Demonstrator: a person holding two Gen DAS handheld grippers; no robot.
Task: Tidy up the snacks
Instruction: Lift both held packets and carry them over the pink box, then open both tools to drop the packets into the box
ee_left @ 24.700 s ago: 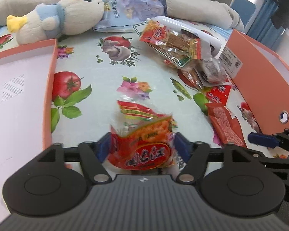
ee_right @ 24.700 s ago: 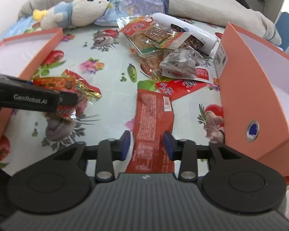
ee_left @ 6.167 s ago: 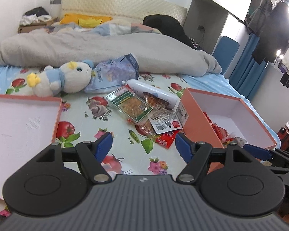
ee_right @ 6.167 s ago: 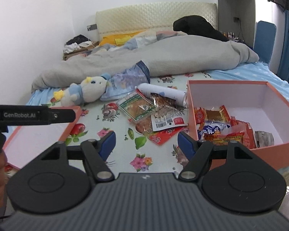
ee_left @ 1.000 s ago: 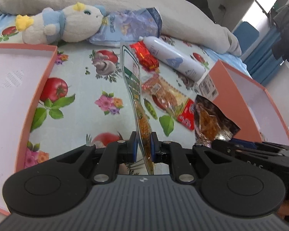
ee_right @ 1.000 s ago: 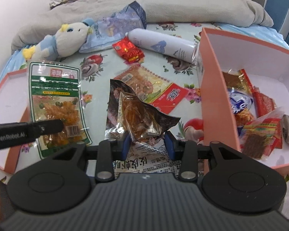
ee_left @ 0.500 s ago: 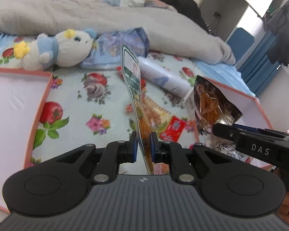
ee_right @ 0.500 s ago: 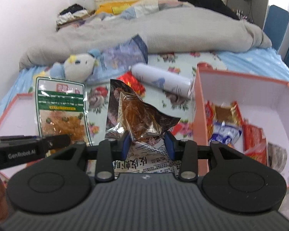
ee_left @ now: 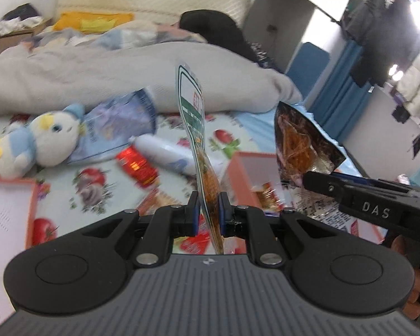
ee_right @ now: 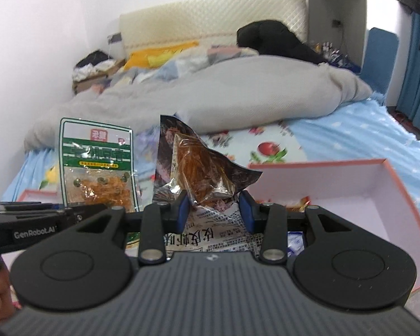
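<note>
Between blue pads (ee_right: 182,210), crinkled glossy foil packet (ee_right: 201,173)

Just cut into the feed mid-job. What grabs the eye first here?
Both grippers hold snacks up in the air: the left gripper pinches a green-labelled packet edge-on, and the right gripper clamps a crumpled dark packet. Below on the right sits the open orange box, with a plush toy lying far left on the bed.

White wall (ee_right: 56,42), quilted headboard (ee_right: 210,16), grey duvet (ee_right: 238,89), blue curtains (ee_left: 338,98)
</note>
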